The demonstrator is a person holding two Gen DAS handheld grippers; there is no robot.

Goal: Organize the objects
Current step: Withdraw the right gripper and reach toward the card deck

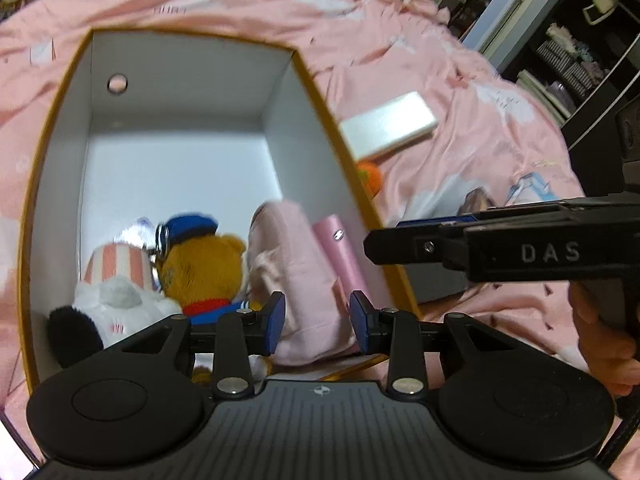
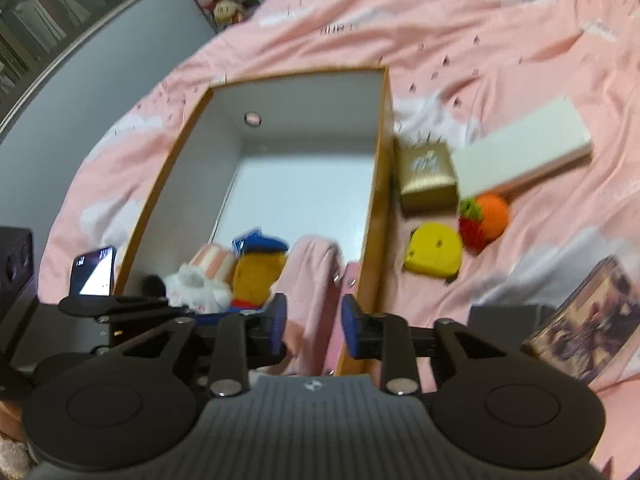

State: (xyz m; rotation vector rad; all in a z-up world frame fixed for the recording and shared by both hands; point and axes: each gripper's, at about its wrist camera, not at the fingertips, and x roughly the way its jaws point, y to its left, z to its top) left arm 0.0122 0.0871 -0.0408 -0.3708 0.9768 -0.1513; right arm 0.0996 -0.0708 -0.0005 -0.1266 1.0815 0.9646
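An open orange-edged box (image 1: 72, 80) with white inside lies on the pink bedspread; it also shows in the right wrist view (image 2: 382, 184). In its near end lie a white plush (image 1: 116, 292), a brown bear plush with a blue cap (image 1: 204, 264), a pink cloth bundle (image 1: 296, 264) and a pink tube (image 1: 340, 256). My left gripper (image 1: 318, 322) is open and empty just above the cloth. My right gripper (image 2: 314, 324) is open and empty over the box's near right wall; its body shows in the left wrist view (image 1: 500, 250).
To the right of the box lie a gold box (image 2: 428, 178), a long white box (image 2: 524, 152), a yellow plush (image 2: 434, 254) and an orange-red knitted fruit (image 2: 486, 214). A picture tin (image 2: 588, 320) is at the near right. A phone (image 2: 94, 270) stands left of the box. Shelves stand at the far right (image 1: 580, 60).
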